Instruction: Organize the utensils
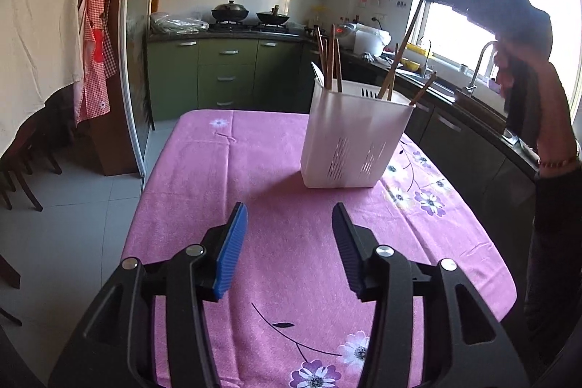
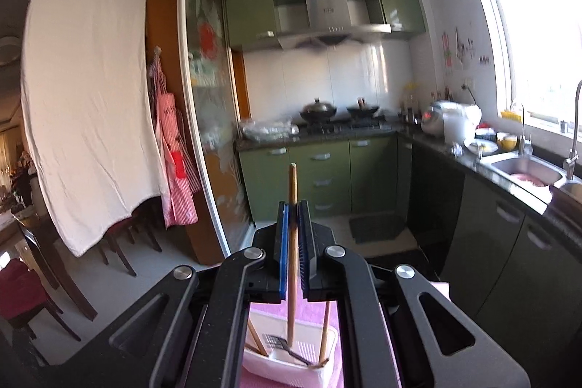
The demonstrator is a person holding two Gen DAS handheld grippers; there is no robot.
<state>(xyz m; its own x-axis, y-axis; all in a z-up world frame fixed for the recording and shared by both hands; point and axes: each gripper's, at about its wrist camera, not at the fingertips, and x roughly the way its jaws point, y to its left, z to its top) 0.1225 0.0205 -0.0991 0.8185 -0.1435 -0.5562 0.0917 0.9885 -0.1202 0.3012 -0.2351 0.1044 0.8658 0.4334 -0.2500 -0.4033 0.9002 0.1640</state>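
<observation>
Currently, the table (image 1: 203, 177), covered by a pink floral cloth, carries the white utensil holder (image 1: 354, 140) toward its far right side. The holder is a slotted plastic tub with dividers; it looks light and liable to tip or slide if a utensil is pushed sideways against its wall. Several wooden chopsticks (image 1: 329, 60) stand in its compartments, leaning at different angles.

The right gripper (image 2: 293, 242) is raised above the holder, its jaws pressed together on one wooden chopstick (image 2: 292, 206), which hangs nearly upright with its lower end over the tub. The grip sits on the upper part of the shaft. The chopstick is judged light, rigid and smooth, so it may pivot or slip between the pads; a hold nearer the middle would steady it.

The left gripper (image 1: 289, 235) hovers over the cloth near the holder, jaws spread and empty.
</observation>
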